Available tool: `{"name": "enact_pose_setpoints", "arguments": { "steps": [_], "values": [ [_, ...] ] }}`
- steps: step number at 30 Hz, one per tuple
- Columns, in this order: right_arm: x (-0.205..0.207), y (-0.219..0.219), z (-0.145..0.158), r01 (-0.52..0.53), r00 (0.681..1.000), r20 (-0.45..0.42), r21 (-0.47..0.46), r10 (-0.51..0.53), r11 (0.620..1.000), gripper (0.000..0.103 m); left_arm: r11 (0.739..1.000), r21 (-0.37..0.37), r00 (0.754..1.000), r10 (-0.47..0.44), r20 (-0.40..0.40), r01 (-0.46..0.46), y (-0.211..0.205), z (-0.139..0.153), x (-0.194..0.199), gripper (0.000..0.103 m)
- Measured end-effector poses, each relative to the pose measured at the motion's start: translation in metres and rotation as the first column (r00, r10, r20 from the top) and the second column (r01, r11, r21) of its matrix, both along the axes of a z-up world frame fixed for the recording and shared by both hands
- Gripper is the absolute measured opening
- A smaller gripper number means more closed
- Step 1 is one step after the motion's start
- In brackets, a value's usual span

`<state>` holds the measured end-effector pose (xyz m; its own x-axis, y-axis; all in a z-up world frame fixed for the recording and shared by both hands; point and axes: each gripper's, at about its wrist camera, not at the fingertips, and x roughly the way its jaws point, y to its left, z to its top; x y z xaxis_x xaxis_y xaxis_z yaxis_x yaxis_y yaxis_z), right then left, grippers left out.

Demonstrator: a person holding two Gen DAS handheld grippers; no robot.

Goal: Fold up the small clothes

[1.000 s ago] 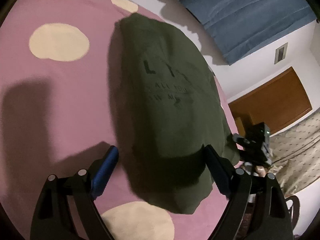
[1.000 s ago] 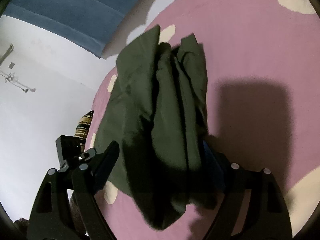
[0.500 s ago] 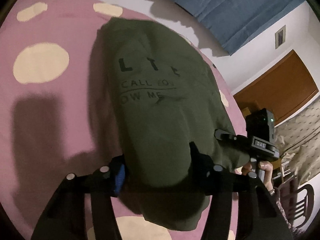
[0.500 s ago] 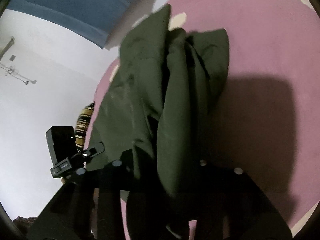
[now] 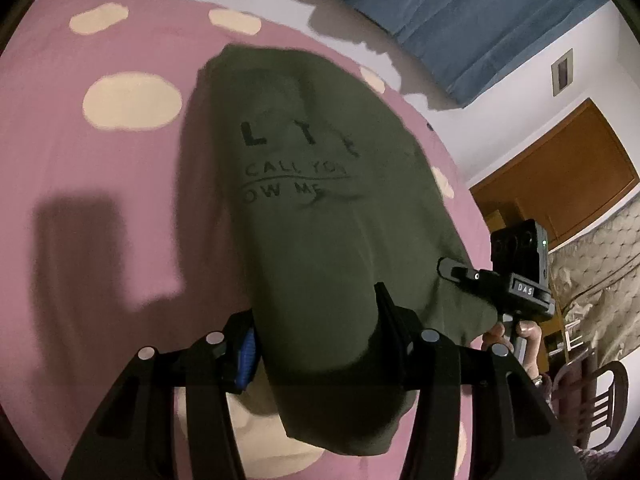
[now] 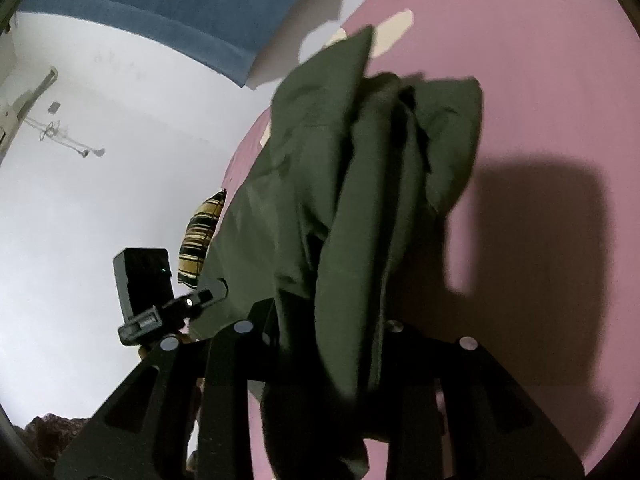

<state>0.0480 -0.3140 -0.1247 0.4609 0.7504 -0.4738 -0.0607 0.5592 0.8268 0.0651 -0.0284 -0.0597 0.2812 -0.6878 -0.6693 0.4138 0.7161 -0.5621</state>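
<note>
Left gripper (image 5: 316,334): two matte black fingers on flat black linkage arms with long cut-out slots and round silver pivot screws; one finger has a ribbed blue pad (image 5: 246,360). Right gripper (image 6: 332,328): the same black arms and silver screws. Seen from the left wrist camera, the other gripper's boxy black camera housing (image 5: 520,252) has a small green light and a white "DAS" label

A pink bedsheet (image 5: 100,208) with cream spots covers the bed. At the far end is a blue headboard (image 5: 480,20). A wooden door (image 5: 560,176) stands right; a striped cushion (image 6: 200,236) lies left.
</note>
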Motion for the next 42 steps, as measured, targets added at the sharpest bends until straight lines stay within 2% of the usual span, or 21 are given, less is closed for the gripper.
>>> {"name": "enact_pose_setpoints", "arguments": {
  "steps": [5, 15, 27, 30, 32, 33, 35, 37, 39, 42],
  "values": [
    [-0.007, -0.009, -0.017, 0.021, 1.000, -0.016, 0.045, -0.020, 0.999, 0.027, 1.000, 0.014, 1.000, 0.001, 0.030, -0.002, -0.003, -0.006, -0.006, 0.052],
    [-0.008, -0.019, -0.030, 0.033, 0.999, -0.025, 0.104, -0.031, 0.994, 0.028, 1.000, 0.013, 0.999, 0.011, 0.043, -0.012, -0.011, -0.004, -0.008, 0.056],
    [-0.010, -0.017, -0.028, 0.039, 0.999, -0.014, 0.116, -0.037, 0.992, 0.030, 1.000, 0.003, 0.999, 0.012, 0.048, -0.013, -0.011, -0.005, -0.010, 0.058],
    [-0.012, -0.019, -0.025, 0.041, 0.999, -0.011, 0.124, -0.040, 0.991, 0.039, 1.000, 0.021, 0.997, 0.010, 0.070, -0.011, -0.007, -0.001, -0.013, 0.061],
    [-0.015, -0.021, -0.019, 0.043, 0.999, -0.006, 0.102, -0.043, 0.994, 0.054, 0.999, 0.032, 0.996, 0.008, 0.092, -0.011, 0.000, 0.008, -0.017, 0.066],
    [-0.016, -0.023, -0.015, 0.046, 0.999, 0.000, 0.089, -0.046, 0.995, 0.059, 1.000, 0.022, 0.994, 0.008, 0.109, -0.010, 0.006, 0.014, -0.018, 0.071],
    [-0.018, -0.031, -0.005, 0.070, 0.997, 0.022, 0.059, -0.072, 0.996, 0.075, 1.000, 0.004, 0.985, 0.028, 0.170, -0.029, 0.020, 0.029, -0.019, 0.079],
    [-0.015, -0.043, 0.002, 0.117, 0.993, 0.033, 0.019, -0.117, 0.993, 0.083, 0.999, 0.008, 0.977, 0.044, 0.208, -0.046, 0.030, 0.040, -0.008, 0.080],
    [-0.004, -0.055, 0.004, 0.161, 0.987, 0.027, 0.000, -0.161, 0.987, 0.085, 0.998, -0.005, 0.980, 0.059, 0.190, -0.059, 0.034, 0.042, 0.010, 0.080],
    [0.024, -0.066, -0.004, 0.184, 0.983, -0.008, 0.020, -0.183, 0.983, 0.087, 0.996, -0.052, 0.991, 0.073, 0.110, -0.068, 0.031, 0.036, 0.049, 0.080]
  ]
}}
